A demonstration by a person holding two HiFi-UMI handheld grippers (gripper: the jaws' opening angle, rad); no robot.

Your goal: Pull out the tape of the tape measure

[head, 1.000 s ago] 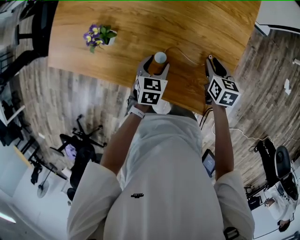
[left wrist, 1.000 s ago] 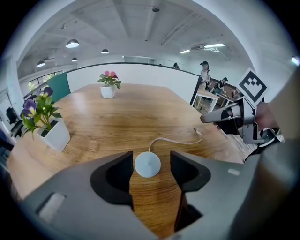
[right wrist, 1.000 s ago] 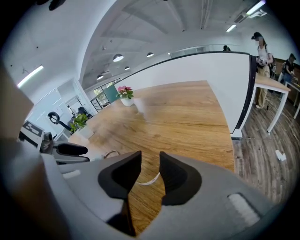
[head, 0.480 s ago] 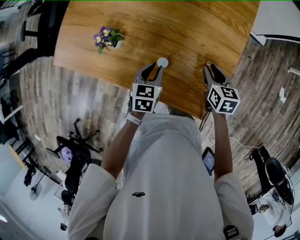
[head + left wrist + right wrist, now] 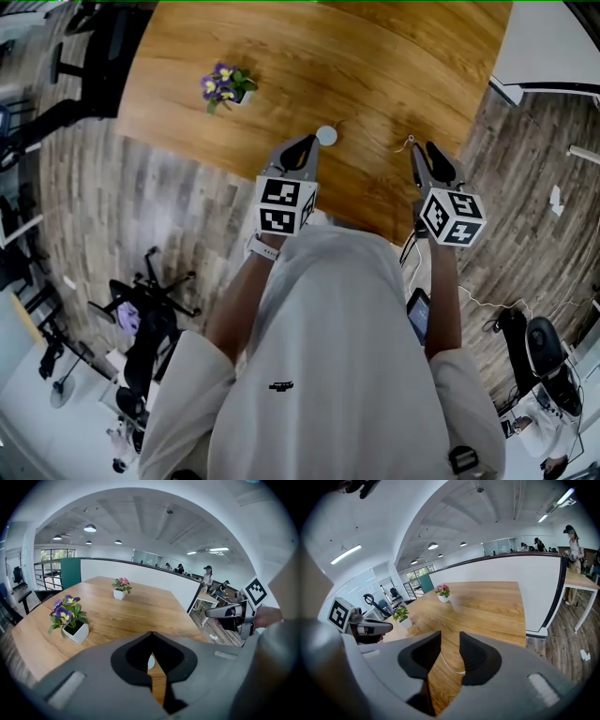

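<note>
table (image 5: 375,56): flower pot (image 5: 225,86) at its left side | left gripper (image 5: 309,142): over the table's near edge; jaws were spread round the tape measure (image 5: 325,135) a second ago, have just closed, now shut on nothing | tape measure: on table, free | right gripper (image 5: 422,146): same edge, jaws half apart as before, seemingly gripping nothing

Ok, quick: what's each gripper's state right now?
Left gripper: closed, empty.
Right gripper: open, holding nothing.
</note>
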